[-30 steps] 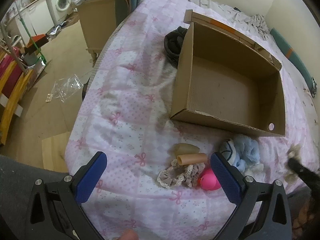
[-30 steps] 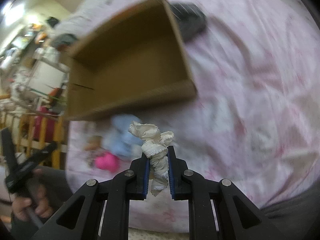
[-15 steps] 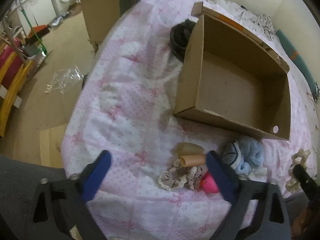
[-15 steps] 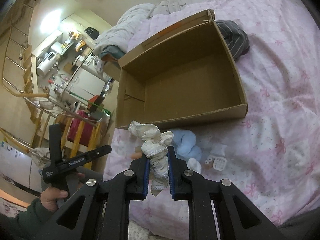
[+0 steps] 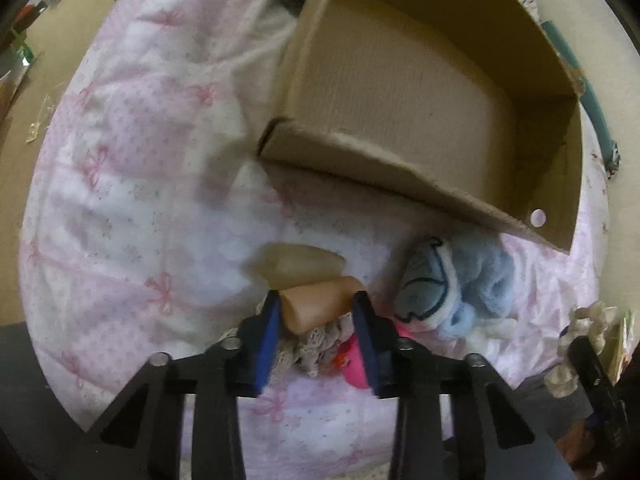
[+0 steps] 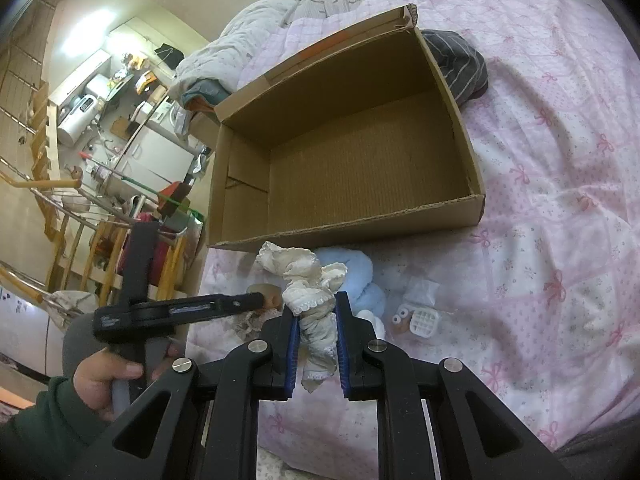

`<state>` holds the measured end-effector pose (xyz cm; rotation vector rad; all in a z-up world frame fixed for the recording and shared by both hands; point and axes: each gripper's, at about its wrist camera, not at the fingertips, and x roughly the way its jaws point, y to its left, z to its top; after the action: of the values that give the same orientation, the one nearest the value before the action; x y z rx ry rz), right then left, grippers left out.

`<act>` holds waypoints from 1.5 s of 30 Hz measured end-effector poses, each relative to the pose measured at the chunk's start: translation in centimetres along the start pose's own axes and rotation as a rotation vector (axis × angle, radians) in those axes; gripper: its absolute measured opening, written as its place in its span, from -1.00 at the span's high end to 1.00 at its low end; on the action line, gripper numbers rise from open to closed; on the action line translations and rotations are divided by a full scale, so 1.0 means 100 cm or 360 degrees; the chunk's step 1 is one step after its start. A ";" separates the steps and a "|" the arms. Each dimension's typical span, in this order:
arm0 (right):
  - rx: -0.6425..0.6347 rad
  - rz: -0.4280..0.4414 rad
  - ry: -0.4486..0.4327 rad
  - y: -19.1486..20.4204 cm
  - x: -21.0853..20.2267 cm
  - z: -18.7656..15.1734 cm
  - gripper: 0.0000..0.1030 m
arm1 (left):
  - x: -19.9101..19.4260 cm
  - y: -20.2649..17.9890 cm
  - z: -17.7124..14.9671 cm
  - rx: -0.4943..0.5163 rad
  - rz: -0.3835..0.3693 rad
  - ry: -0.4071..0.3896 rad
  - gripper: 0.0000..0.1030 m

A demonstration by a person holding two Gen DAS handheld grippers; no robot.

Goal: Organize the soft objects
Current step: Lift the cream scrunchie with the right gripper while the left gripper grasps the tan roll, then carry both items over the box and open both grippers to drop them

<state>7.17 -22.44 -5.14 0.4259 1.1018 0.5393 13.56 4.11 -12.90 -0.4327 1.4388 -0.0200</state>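
An open cardboard box (image 5: 420,92) (image 6: 360,176) lies on the pink bedspread. My left gripper (image 5: 316,304) has its jaws on either side of a tan soft cylinder (image 5: 320,304), touching it. Under it lie a lace scrunchie (image 5: 316,352) and a pink toy (image 5: 352,364). A light blue plush (image 5: 464,284) (image 6: 360,276) sits just right. My right gripper (image 6: 316,316) is shut on a white frilly cloth (image 6: 312,292), held above the bed in front of the box. It also shows in the left wrist view (image 5: 588,324).
A dark striped garment (image 6: 456,64) lies behind the box. A small white toy (image 6: 420,320) lies on the bedspread (image 6: 560,200) right of the plush. The bed edge is on the left, with the floor and cluttered furniture (image 6: 100,160) beyond.
My left gripper has dropped toward the pile and narrowed its jaws around the tan cylinder. My right gripper stays shut on the white cloth and has steadied in front of the box.
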 end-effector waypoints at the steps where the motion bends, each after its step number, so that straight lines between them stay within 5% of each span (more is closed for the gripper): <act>1: 0.0001 -0.0004 0.0000 0.000 0.000 0.000 0.66 | -0.002 -0.002 0.000 0.0016 0.0009 -0.0022 0.63; 3: 0.0007 -0.0011 0.0003 -0.001 0.001 0.000 0.66 | -0.004 -0.005 0.000 0.0042 -0.0002 -0.0036 0.87; 13: 0.0005 -0.0024 -0.0008 0.001 0.005 0.001 0.66 | -0.050 -0.008 -0.013 0.0089 -0.0065 -0.0239 0.89; 33: 0.0009 -0.0020 -0.0014 0.002 0.004 0.006 0.66 | -0.105 -0.027 -0.024 0.0229 0.0090 -0.0593 0.89; 45: -0.0085 -0.0048 -0.0179 0.010 0.002 0.058 0.66 | -0.129 -0.078 0.022 0.0499 0.0274 -0.0841 0.89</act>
<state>12.33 -21.84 -2.48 0.3878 0.9825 0.5111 15.65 1.02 1.80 -0.0436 0.9245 0.0076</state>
